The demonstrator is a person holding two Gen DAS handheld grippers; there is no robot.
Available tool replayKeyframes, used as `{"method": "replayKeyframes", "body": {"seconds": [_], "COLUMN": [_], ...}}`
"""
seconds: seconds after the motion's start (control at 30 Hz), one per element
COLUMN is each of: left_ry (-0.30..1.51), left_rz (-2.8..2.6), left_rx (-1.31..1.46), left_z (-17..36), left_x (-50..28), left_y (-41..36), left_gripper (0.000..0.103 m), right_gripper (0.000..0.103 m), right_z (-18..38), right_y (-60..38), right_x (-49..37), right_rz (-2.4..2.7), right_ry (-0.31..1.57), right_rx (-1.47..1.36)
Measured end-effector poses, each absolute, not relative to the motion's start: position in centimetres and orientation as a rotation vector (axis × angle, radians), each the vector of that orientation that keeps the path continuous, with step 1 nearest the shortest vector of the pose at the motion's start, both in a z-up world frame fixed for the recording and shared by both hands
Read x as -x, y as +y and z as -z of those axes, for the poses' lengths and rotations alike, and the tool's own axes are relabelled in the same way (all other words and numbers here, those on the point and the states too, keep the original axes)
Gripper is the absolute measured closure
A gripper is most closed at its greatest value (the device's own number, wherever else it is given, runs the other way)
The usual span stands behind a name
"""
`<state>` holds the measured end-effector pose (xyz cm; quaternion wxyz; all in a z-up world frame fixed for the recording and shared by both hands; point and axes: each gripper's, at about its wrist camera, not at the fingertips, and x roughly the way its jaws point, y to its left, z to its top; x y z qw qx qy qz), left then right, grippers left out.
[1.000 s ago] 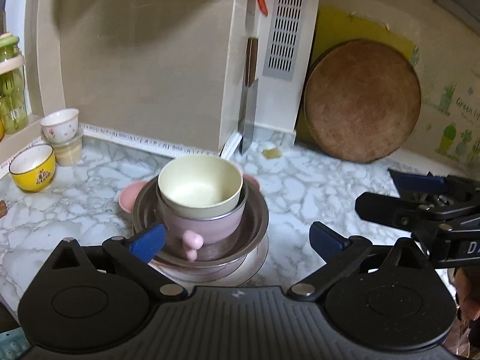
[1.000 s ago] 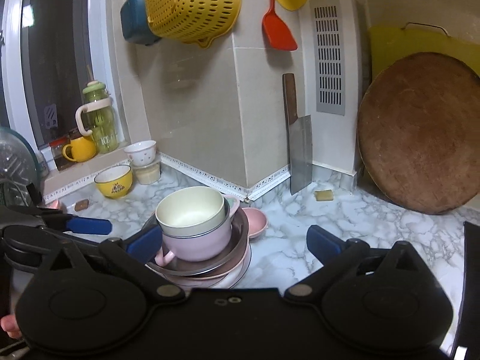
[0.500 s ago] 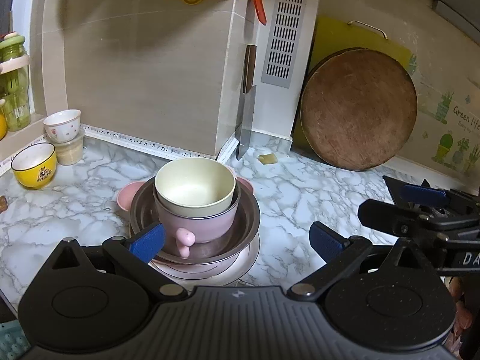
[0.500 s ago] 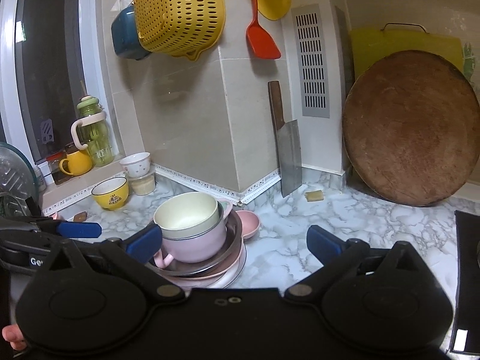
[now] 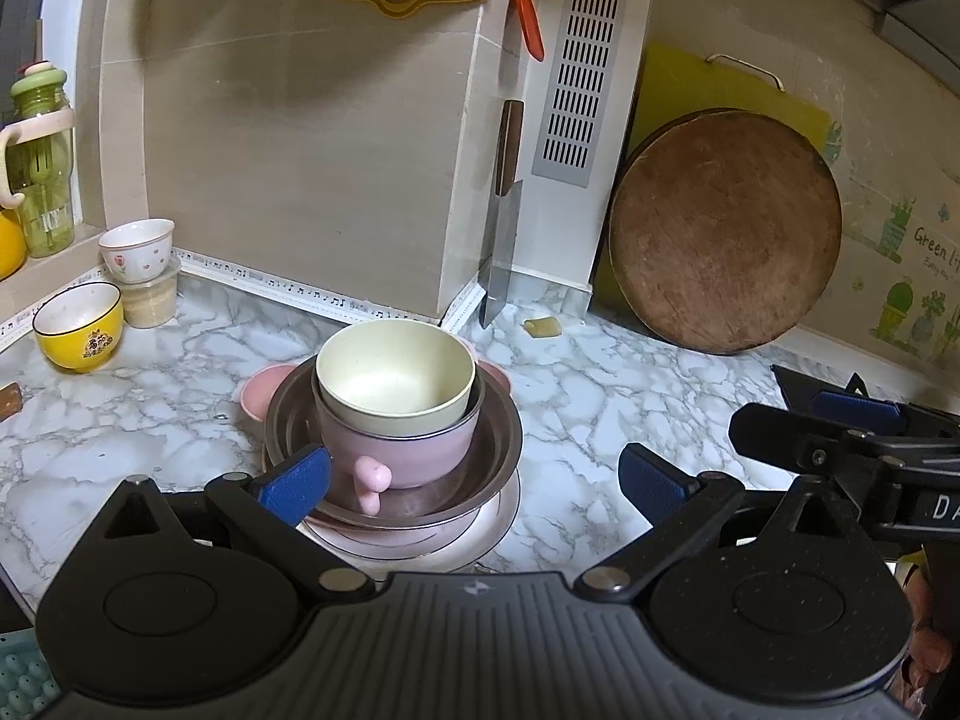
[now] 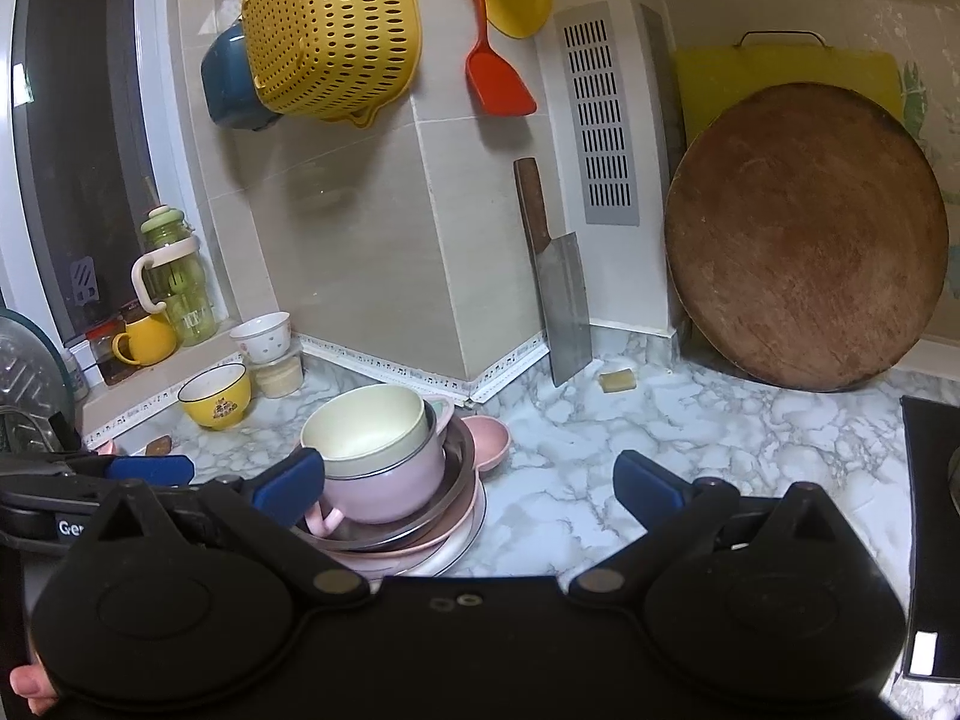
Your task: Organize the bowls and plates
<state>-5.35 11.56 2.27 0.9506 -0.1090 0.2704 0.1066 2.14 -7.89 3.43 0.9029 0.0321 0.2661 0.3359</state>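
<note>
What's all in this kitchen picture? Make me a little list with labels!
top of stack: cream bowl
under it: pink cup with handle
next down: metal bowl, then plates
behind stack: small pink dish
counter: marble
far left: yellow bowl
leaning on wall: cleaver, round board
left gripper: open, empty
right gripper: open, empty
</note>
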Motion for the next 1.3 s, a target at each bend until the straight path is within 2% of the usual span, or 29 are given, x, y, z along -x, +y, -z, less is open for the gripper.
{"method": "replayKeyframes", "body": {"seconds": [1.3], "left_ry": [0.59], "left_rz": [-0.308], "left_rx": [0.218], "left_z": [-2.4], "left_x": [5.8], "left_y": [13.4], "left_gripper": [0.0], "right_gripper": [0.0], "right_z": [-3.5], "right_y": [-5.3], "right_x": [-2.6], "right_rz": [-0.777], "right_ry": [0.597], "right_rx": [-0.023]}}
